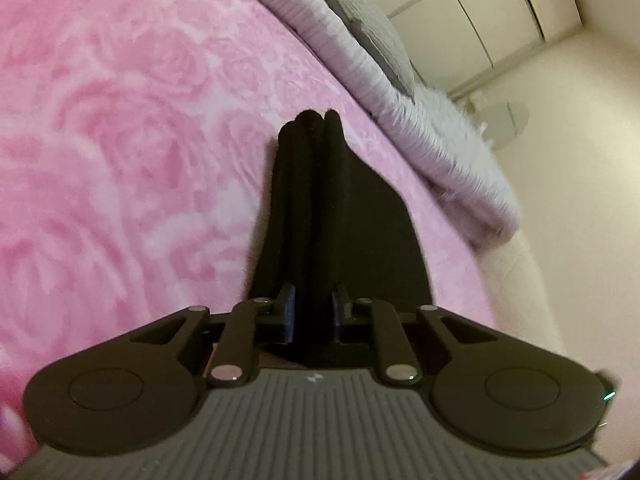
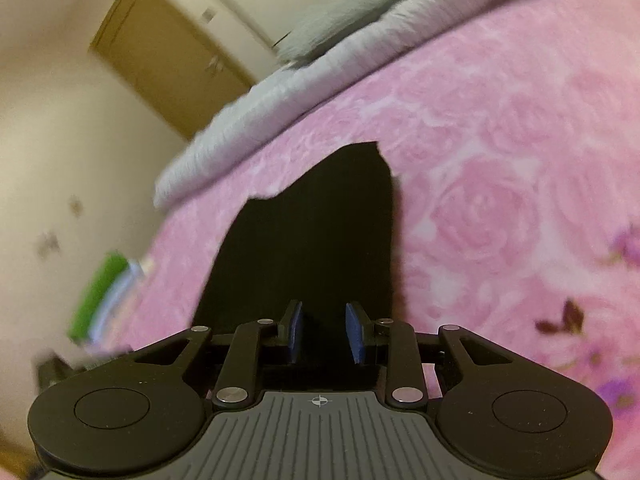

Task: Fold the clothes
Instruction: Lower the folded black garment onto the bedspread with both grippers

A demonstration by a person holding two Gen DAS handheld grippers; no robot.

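left gripper [image 1: 313, 316]: clenched on bunched black cloth [image 1: 316, 200] | right gripper [image 2: 326, 334]: pads apart, cloth [image 2: 320, 220] passing between, grasp unclear | cloth lifted over pink blanket [image 1: 120, 120] | risk: right edge slips free, fold skews | beyond: grey bedding [image 1: 420, 120]

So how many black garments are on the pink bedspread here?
1, as far as shows: a black garment bunched between the left gripper fingers; the right gripper straddles black cloth, probably the same piece.
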